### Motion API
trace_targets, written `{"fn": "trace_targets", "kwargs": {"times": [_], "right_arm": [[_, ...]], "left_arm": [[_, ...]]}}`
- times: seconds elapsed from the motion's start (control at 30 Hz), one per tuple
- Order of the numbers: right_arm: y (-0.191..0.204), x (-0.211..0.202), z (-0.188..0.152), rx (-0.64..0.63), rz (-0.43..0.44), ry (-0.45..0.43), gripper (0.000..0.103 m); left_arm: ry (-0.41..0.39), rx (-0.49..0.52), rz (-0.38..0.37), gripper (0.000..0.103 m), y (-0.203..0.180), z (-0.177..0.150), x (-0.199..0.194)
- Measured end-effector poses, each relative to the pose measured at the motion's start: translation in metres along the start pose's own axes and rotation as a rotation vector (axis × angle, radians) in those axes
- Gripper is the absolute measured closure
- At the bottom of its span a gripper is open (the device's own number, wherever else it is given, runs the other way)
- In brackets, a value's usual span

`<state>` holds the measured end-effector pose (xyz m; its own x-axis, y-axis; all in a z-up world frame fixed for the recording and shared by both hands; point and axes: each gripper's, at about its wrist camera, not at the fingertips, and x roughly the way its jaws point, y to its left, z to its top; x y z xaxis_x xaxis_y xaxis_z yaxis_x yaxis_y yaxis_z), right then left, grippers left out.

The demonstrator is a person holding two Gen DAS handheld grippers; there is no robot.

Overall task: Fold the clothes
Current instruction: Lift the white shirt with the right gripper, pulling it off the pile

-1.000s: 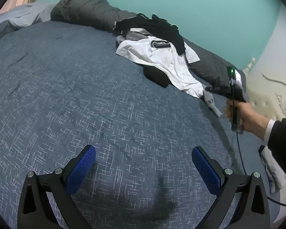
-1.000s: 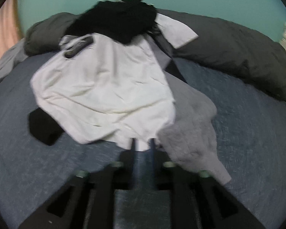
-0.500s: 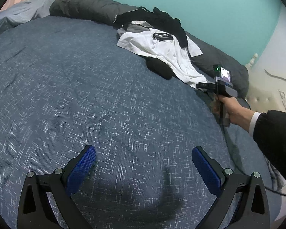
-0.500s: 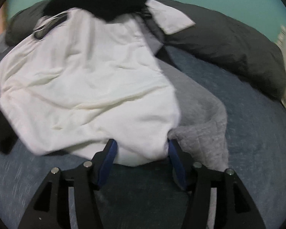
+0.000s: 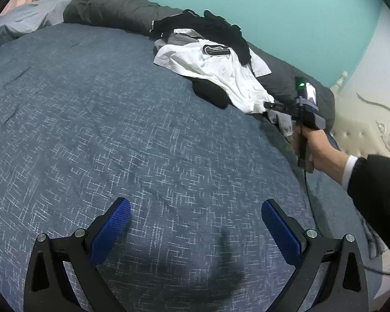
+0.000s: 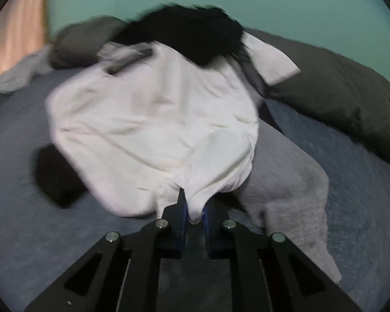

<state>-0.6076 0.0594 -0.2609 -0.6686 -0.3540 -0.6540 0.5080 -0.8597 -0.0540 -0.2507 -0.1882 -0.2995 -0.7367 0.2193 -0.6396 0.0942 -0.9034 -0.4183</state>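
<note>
A pile of clothes lies at the far side of the bed: a white T-shirt (image 6: 153, 130) (image 5: 221, 75) on top, a black garment (image 6: 184, 31) (image 5: 210, 28) behind it, a grey garment (image 6: 286, 176) to its right. My right gripper (image 6: 194, 212) has its jaws closing on the near hem of the white T-shirt, a fold of white cloth pinched between the blue pads. In the left wrist view a hand holds that gripper (image 5: 270, 105) at the shirt's edge. My left gripper (image 5: 195, 223) hovers open over bare blue bedspread, nothing between its fingers.
The blue woven bedspread (image 5: 104, 130) fills the foreground. A dark grey duvet (image 6: 338, 96) (image 5: 111, 7) is bunched along the teal wall. A black piece (image 6: 54, 176) pokes out under the shirt's left side. A cream padded headboard (image 5: 364, 135) stands at the right.
The right gripper's jaws, spread around the shirt's hem half a second ago, have come together on it, and the gripper has drawn back. The left gripper has stayed put.
</note>
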Motion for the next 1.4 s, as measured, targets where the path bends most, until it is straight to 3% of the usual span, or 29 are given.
{"fn": "trace_targets", "kwargs": {"times": [0.27, 0.9, 1.3, 1.4], "right_arm": [[0.023, -0.095, -0.001, 0.050, 0.142, -0.115, 0.094], [0.039, -0.315, 0.018, 0.147, 0.262, -0.381, 0.095], [0.001, -0.430, 0.007, 0.240, 0.211, -0.557, 0.095], [-0.014, -0.424, 0.006, 0.256, 0.162, -0.478, 0.095]], "left_arm": [[-0.034, -0.003, 0.001, 0.000, -0.002, 0.010, -0.013], [-0.115, -0.011, -0.065, 0.000, -0.017, 0.025, -0.068], [-0.125, -0.029, -0.069, 0.000, -0.018, 0.028, -0.088], [-0.133, -0.024, -0.071, 0.000, -0.022, 0.030, -0.092]]}}
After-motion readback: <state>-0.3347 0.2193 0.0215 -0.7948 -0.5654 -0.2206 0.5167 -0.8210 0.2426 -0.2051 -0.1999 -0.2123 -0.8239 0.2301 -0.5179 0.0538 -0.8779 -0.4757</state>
